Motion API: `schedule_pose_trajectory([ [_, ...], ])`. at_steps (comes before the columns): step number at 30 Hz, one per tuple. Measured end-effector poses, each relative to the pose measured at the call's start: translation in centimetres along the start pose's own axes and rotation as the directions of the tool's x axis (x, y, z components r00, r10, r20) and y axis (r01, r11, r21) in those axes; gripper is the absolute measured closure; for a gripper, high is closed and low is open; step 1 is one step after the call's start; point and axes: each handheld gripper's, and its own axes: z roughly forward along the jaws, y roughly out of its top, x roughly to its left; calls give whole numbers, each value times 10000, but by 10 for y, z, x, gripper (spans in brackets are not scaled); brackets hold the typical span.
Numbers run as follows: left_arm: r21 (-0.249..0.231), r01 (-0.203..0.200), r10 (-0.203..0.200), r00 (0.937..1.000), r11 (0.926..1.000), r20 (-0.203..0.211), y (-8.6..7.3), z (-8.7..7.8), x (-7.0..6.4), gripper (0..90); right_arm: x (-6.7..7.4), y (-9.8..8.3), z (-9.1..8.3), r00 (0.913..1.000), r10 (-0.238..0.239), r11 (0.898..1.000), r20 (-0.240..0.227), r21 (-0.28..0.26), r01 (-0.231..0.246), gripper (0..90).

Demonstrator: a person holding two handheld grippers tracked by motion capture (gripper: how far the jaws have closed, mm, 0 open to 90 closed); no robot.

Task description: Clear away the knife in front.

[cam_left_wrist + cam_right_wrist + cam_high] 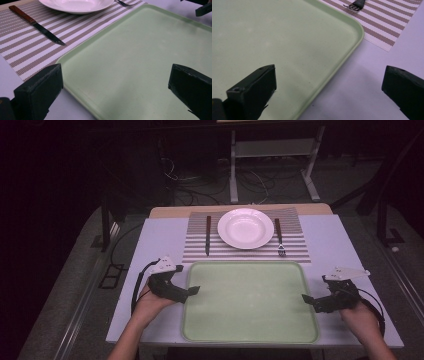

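Pale green tray [250,302] flat on the lilac surface [330,240], nearest the person, just in front of a striped placemat [295,245]; white plate [245,228] centred on the mat, knife [208,235] to its left, fork [279,239] to its right; left tongs [192,292] at the tray's left edge, jaws spread wide, straddling the rim [75,87], nothing gripped; right tongs [307,300] at the tray's right edge, jaws likewise wide apart across the rim [332,75], nothing gripped.
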Motion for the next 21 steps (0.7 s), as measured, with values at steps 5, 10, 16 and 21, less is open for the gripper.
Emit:
schedule_pose_trajectory([
  [5,-32,45,-45,10000,10000,24,1,3,1,0,1,0,0,10000,-18,10000,6,-21,18,0],
  [10,-7,48,-49,10000,10000,-71,3,8,4,0,1,0,0,10000,-6,10000,-30,-27,6,0],
  [16,-31,29,-29,9999,10000,-144,6,13,7,0,1,0,0,10000,-10,10000,-24,-23,10,0],
  [21,-27,45,-45,9999,10000,-166,9,16,10,0,0,0,0,10000,-17,10000,9,-53,17,0],
])
